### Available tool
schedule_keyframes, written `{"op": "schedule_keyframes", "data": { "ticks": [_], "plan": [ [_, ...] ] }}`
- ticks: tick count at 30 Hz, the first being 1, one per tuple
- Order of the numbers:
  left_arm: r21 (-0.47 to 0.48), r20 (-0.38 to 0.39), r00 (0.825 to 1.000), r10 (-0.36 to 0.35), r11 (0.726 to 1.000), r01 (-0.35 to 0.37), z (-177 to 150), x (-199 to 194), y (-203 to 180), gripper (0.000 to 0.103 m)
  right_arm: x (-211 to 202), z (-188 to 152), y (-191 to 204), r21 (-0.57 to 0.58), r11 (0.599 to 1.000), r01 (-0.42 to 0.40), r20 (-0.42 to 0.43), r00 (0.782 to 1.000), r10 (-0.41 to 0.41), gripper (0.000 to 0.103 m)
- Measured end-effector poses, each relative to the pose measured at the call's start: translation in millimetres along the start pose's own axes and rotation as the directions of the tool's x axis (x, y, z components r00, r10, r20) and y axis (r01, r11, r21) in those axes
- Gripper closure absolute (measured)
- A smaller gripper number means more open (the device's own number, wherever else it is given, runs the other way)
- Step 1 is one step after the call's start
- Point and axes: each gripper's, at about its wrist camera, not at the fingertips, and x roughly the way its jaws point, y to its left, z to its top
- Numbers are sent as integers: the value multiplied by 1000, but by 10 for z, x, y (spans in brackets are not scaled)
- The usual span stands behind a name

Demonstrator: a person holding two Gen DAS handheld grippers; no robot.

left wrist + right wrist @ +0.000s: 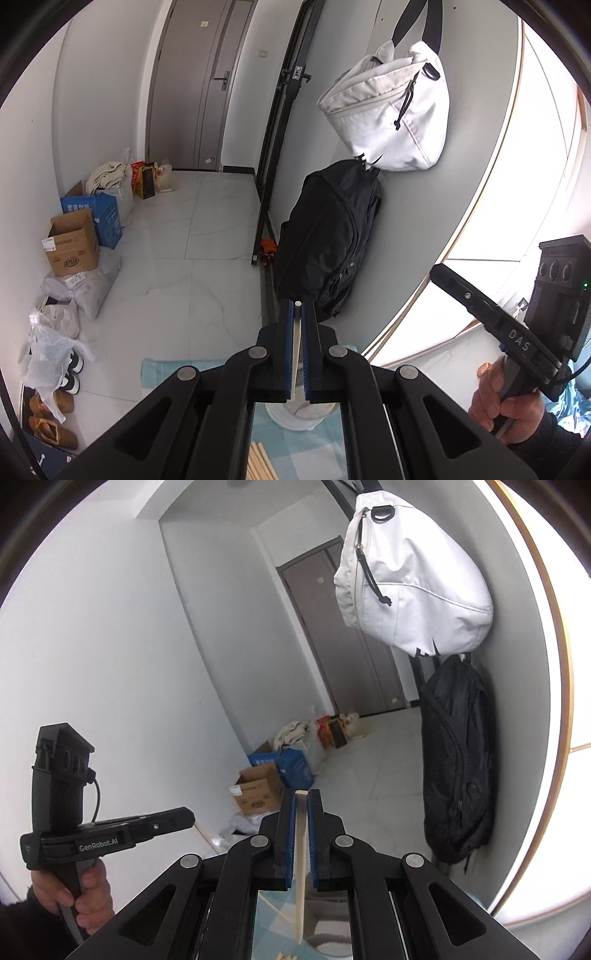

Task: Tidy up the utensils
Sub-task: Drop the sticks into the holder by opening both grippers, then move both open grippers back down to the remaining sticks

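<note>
My left gripper (297,308) is shut on a pale chopstick (296,347) that runs down between its blue pads toward a white cup-like holder (295,413) below it. My right gripper (301,795) is shut on another pale chopstick (301,864), held upright above a grey-white holder (328,919). Several more chopsticks (260,463) lie on the blue checked cloth (166,373); one slants in the right wrist view (275,904). Each gripper shows in the other's view, the right one (480,302) and the left one (162,821).
A white bag (391,107) and a black backpack (328,240) hang on the wall ahead. Cardboard boxes (75,243), plastic bags and shoes (51,424) line the floor at left. A bright window (509,206) is at right. A grey door (195,85) stands far back.
</note>
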Motion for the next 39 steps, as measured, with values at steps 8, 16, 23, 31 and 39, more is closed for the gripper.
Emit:
{"op": "schedule_keyframes", "data": {
  "ticks": [8, 16, 23, 31, 39],
  "plan": [
    [13, -7, 1000, -13, 1000, 13, 172, 276, -13, 103, 325, 238, -199, -38, 999, 34, 18, 999, -33, 98],
    [5, -73, 997, -15, 1000, 15, 84, 595, 38, 103, 607, 117, -174, -155, 986, 62, -5, 998, -64, 98],
    [-9, -123, 991, -59, 998, 58, -64, 855, 134, 103, 892, -238, -204, -156, 988, 7, -116, 993, -25, 97],
    [-131, -174, 979, -103, 988, 81, -225, 889, 419, 64, 1001, -444, -411, 65, 991, -116, -220, 967, 127, 89],
    [-134, -118, 993, 23, 990, -39, -331, 601, 572, 52, 724, -427, -431, 141, 983, -121, -175, 974, 145, 60]
  ]
}}
